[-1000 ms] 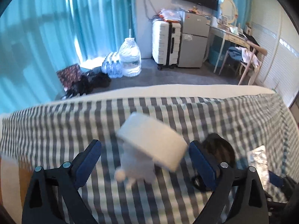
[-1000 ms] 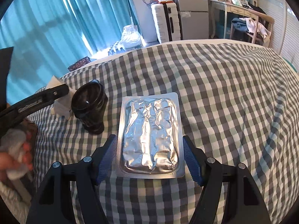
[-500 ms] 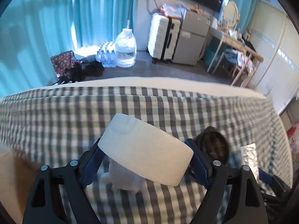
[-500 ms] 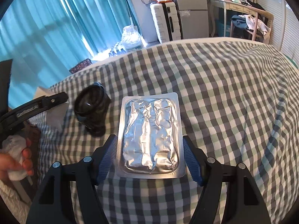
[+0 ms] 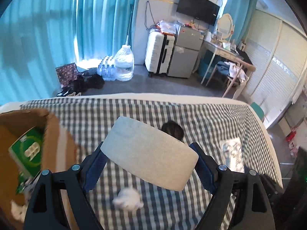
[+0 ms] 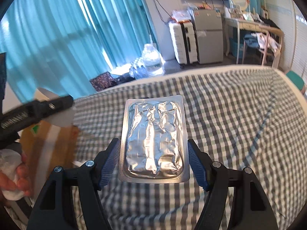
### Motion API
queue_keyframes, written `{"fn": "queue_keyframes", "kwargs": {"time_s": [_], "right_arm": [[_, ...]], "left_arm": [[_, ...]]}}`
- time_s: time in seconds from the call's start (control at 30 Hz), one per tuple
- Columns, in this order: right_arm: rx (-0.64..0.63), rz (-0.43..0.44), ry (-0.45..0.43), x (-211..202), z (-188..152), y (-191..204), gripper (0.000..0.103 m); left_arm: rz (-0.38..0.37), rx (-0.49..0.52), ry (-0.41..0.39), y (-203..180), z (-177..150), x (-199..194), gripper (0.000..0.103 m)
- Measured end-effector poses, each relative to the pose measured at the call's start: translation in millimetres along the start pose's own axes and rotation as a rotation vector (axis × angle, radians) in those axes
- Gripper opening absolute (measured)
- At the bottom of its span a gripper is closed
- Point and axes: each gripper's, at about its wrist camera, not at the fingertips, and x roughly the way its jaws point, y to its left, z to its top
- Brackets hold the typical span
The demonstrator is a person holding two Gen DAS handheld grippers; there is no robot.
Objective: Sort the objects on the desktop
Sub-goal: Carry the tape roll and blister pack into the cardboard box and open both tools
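Above the checked bed (image 5: 153, 111) our left gripper (image 5: 148, 165) clamps a white tissue roll (image 5: 151, 154), lifted beside the cardboard box (image 5: 51, 134) at its left. Our right gripper (image 6: 153, 161) grips a foil blister pack (image 6: 154, 138) by its long edges, clear of the cloth. A crumpled tissue (image 5: 127, 201) lies below the roll.

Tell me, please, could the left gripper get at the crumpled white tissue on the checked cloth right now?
Probably not: the left gripper is shut on a roll of toilet paper, filling its jaws above the tissue.
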Motion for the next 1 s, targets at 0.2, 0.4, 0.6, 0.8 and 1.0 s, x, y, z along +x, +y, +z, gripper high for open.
{"fn": "queue_keyframes", "kwargs": {"time_s": [0.2,0.4,0.6,0.8,1.0], "right_arm": [[-0.054,0.007,-0.057,-62,-7,35,0.069],[-0.108,0.015,-0.11,-110,-14,68,0.069],[-0.173,0.05,-0.178,-147,-13,104,0.069],[-0.246,0.092,-0.205,-165,-15,146,0.069],[-0.296,0.151,-0.197,-162,-15,193,0.069]], "left_arm": [[0.009,-0.009,-0.03,1,-19,-59,0.086],[0.031,-0.005,-0.096,7,-29,-120,0.086],[0.068,-0.005,-0.17,22,-29,-172,0.086],[0.113,-0.03,-0.2,50,-28,-199,0.086],[0.152,-0.071,-0.203,86,-31,-207,0.086]]}}
